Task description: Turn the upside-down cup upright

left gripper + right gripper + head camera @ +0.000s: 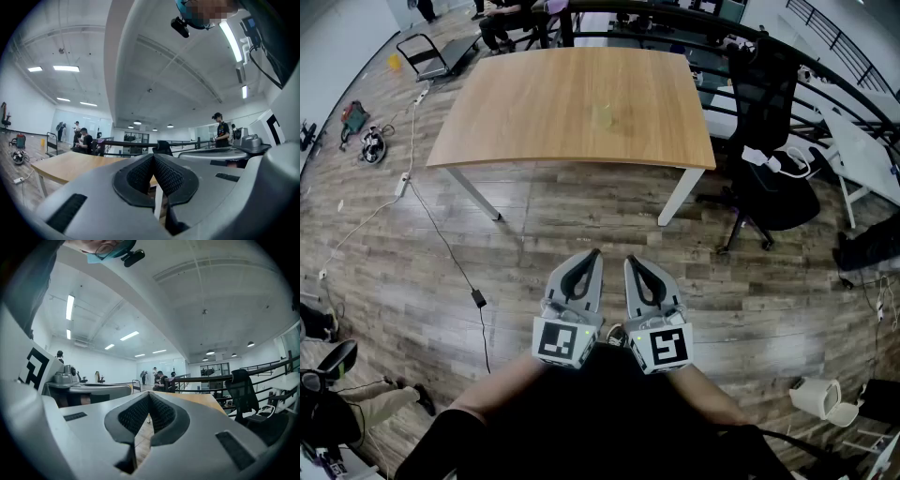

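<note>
Two tools close to body, side by side over brown wood-plank floor (412, 281). Grey left gripper (592, 255): jaws fully closed, nothing held. Grey right gripper (631, 262): same. Farther off, small pale translucent cup (603, 114) stands near middle of rectangular light-wood table (516, 112), well apart from both.

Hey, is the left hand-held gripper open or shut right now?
Shut. The left hand-held gripper shows its pads meeting at the tip, nothing between them.

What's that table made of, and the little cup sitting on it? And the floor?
Tabletop: light wood or wood-look laminate, matte, with faint grain streaks.
Its legs: white, likely painted metal.
Cup: pale yellowish and see-through, so probably plastic, though glass can't be ruled out.
Floor: grey-brown planks with visible seams, wood or wood-print vinyl.
</note>
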